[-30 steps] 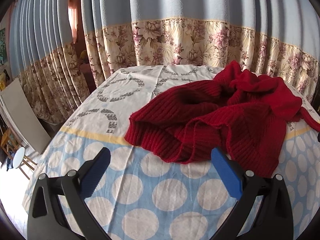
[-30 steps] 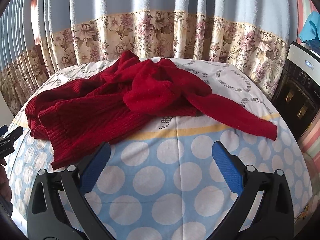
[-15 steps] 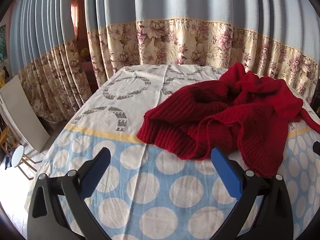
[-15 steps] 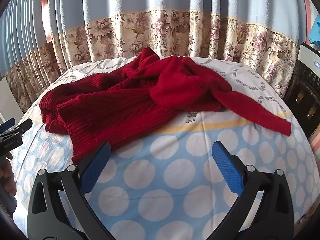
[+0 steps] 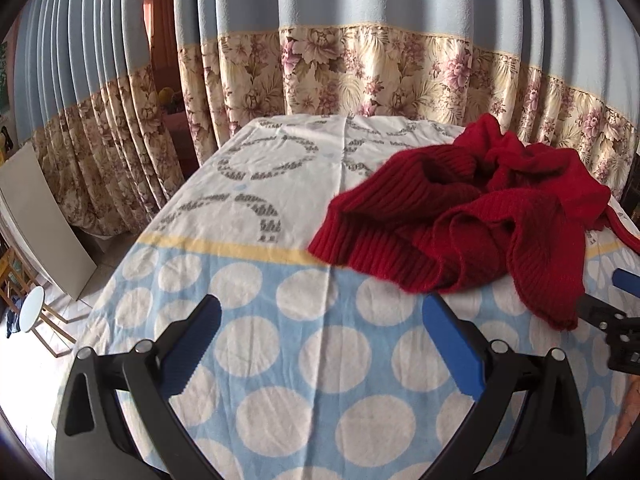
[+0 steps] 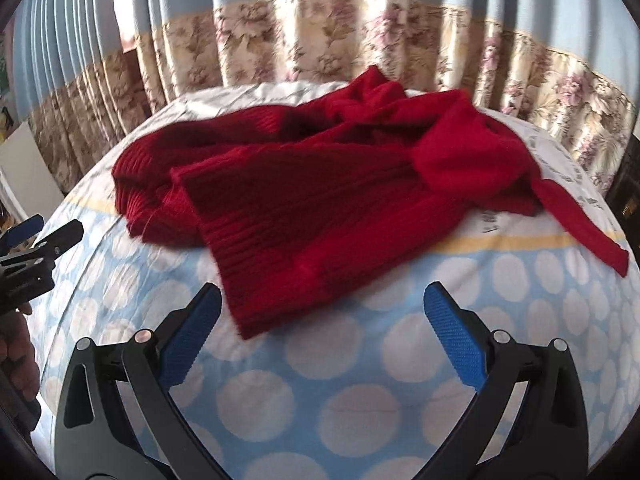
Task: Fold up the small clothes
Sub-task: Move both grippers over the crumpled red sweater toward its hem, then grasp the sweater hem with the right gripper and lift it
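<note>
A crumpled red knit sweater (image 5: 472,216) lies on the table covered with a blue and white dotted cloth (image 5: 304,344). In the right wrist view the sweater (image 6: 320,200) fills the middle, with one sleeve (image 6: 576,220) trailing to the right. My left gripper (image 5: 320,340) is open and empty, over the cloth to the left of the sweater's hem. My right gripper (image 6: 320,320) is open and empty, just in front of the sweater's near hem. Each gripper shows at the edge of the other's view.
Blue curtains with a floral band (image 5: 360,72) hang behind the table. A grey board (image 5: 40,216) and a small white stool (image 5: 30,308) stand on the floor at the left. A dark appliance (image 6: 628,196) stands at the right.
Both grippers have swung to the left, so the sweater sits further right in the left view. The right gripper has moved closer to the sweater's near hem. Both stay open.
</note>
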### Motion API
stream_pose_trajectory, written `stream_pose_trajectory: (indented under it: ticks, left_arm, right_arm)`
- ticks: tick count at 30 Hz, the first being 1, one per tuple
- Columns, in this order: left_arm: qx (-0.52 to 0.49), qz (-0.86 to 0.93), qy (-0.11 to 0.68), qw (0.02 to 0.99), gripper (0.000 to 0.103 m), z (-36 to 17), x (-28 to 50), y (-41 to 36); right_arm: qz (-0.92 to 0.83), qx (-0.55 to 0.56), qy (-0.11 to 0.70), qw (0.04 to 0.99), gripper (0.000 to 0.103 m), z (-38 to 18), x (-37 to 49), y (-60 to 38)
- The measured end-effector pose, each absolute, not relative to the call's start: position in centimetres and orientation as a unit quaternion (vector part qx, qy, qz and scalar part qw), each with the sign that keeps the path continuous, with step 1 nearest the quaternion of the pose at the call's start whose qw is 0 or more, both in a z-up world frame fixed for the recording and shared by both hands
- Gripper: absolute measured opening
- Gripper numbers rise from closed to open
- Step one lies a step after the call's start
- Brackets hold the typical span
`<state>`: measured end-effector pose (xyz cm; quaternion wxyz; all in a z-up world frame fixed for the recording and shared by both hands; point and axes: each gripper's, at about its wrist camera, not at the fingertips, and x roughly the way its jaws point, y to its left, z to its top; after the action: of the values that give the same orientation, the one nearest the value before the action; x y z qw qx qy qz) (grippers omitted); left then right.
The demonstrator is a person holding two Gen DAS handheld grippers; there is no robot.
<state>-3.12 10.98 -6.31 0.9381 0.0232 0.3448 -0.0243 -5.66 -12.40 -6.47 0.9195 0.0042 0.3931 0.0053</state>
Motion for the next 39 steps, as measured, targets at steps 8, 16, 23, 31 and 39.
stream_pose_trajectory:
  ticks: [8, 16, 23, 31, 39]
  left_arm:
    - [0.005, -0.024, 0.366, 0.93, 0.101, -7.9, -3.7, 11.7]
    - [0.008, -0.024, 0.37, 0.929, 0.101, -7.7, -3.8, 11.0]
    - [0.021, -0.027, 0.368, 0.929, 0.101, -6.9, -3.7, 9.2]
    - [0.042, -0.033, 0.361, 0.931, 0.101, -5.6, -3.1, 5.6]
    - [0.055, -0.027, 0.364, 0.929, 0.101, -4.8, -1.7, 2.3]
  right_arm:
    - [0.009, -0.003, 0.43, 0.903, 0.1, -8.4, -3.8, -11.1]
    - [0.021, 0.008, 0.448, 0.894, 0.036, -9.4, -2.8, -11.0]
    - [0.051, 0.031, 0.423, 0.904, 0.009, -7.7, -3.7, -12.7]
    - [-0.012, 0.062, 0.382, 0.922, 0.009, -4.6, -6.3, -22.4]
    - [-0.053, 0.098, 0.395, 0.912, 0.008, -5.1, -11.8, -31.8]
